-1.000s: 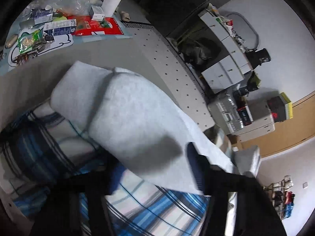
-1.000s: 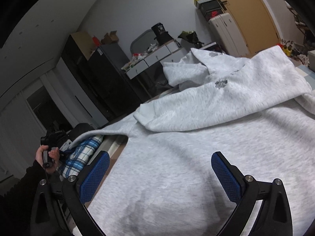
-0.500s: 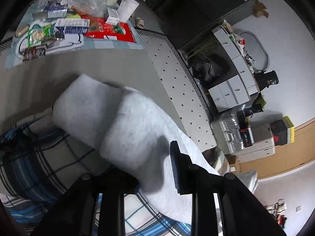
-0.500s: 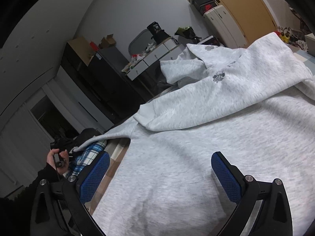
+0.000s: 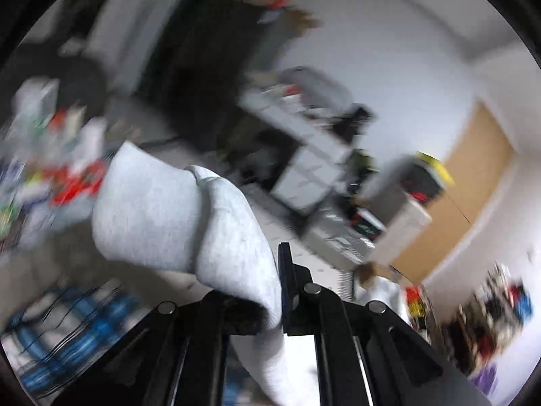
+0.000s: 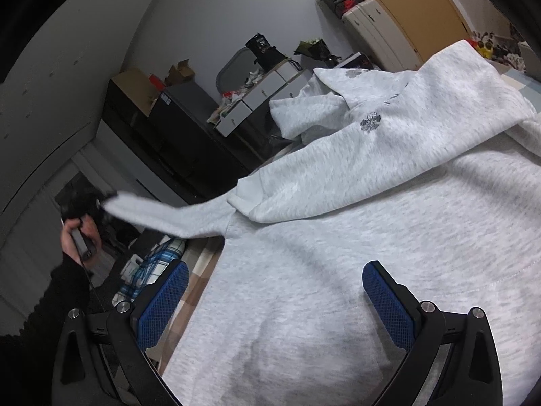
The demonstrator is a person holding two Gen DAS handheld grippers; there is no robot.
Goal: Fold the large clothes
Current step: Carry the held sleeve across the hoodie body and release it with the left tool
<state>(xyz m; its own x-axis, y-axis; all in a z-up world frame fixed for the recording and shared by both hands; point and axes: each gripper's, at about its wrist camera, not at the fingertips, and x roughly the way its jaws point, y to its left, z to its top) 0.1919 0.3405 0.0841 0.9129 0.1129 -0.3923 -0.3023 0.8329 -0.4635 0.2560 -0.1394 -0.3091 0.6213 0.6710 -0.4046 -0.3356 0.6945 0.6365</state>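
My left gripper (image 5: 270, 291) has its jaws clamped together on the cuffed end of one sleeve (image 5: 189, 216) of the pale grey hoodie (image 6: 355, 237), and the sleeve hangs stretched in the air from the garment's side out to my left hand (image 6: 79, 230) at the far left of the right wrist view. Under it a blue checked cloth (image 6: 159, 260) lies bunched at the near edge. In the middle, the hoodie is spread over the worktop (image 6: 199, 270), only a strip of which shows bare beside the hem. The other sleeve (image 6: 355, 165) is already laid across the chest, its cuff pointing left, with a small grey flower print (image 6: 370, 122) just above it. So I judge the fold is barely half done: one sleeve is in, this lifted one has yet to be brought over the body, and the body itself and the hood (image 6: 314, 108) are not yet folded. My right gripper (image 6: 275, 308) hovers over the lower body with its blue-padded jaws wide apart and nothing between them. The left wrist view is badly blurred, so the bright clutter at its left is probably packets on a farther surface. Behind stand a dark cabinet (image 6: 159, 135), white drawers (image 6: 260, 98), grey walls and a wooden door at the right.
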